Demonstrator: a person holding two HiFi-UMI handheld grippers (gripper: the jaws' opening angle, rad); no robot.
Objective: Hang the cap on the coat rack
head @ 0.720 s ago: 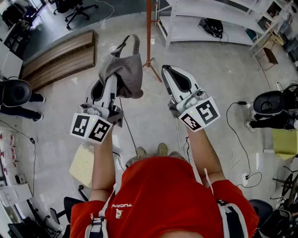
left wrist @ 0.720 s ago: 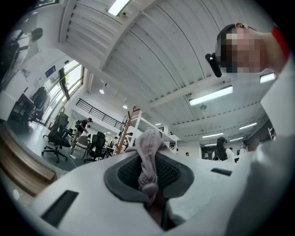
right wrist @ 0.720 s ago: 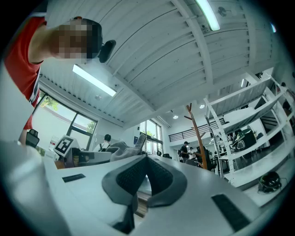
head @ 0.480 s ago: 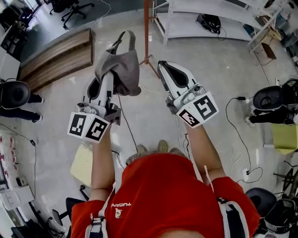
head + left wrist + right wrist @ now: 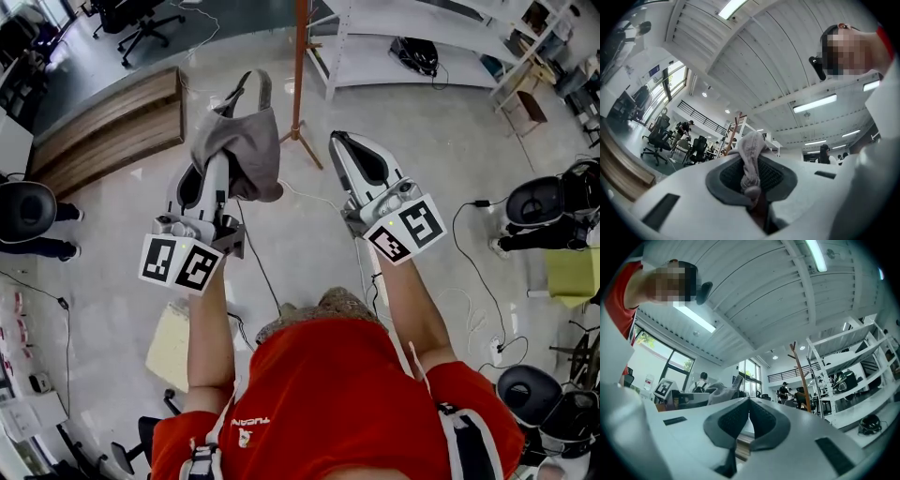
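A grey cap [image 5: 242, 141] hangs bunched over the tip of my left gripper [image 5: 223, 157], held up in front of me. In the left gripper view its fabric [image 5: 751, 154] is pinched between the dark pads, so my left gripper [image 5: 751, 164] is shut on it. To the right, level with the left one, my right gripper [image 5: 339, 142] is shut and holds nothing; its pads meet at the tip [image 5: 749, 401]. The orange coat rack [image 5: 299, 66] stands on the floor just beyond and between both grippers. Its pole and pegs [image 5: 800, 376] show right of the right jaws, with the cap [image 5: 723, 392] at their left.
A wooden bench [image 5: 103, 122] lies at far left and white shelving [image 5: 412, 37] stands behind the rack. Black office chairs [image 5: 28, 187] [image 5: 553, 202] flank the floor. Cables [image 5: 473, 244] trail at right, and a pale pad [image 5: 171, 342] lies by my left elbow.
Both grippers keep nearly the same place and the cap stays held. The head view swayed slightly, so the rack pole and floor drifted a little.
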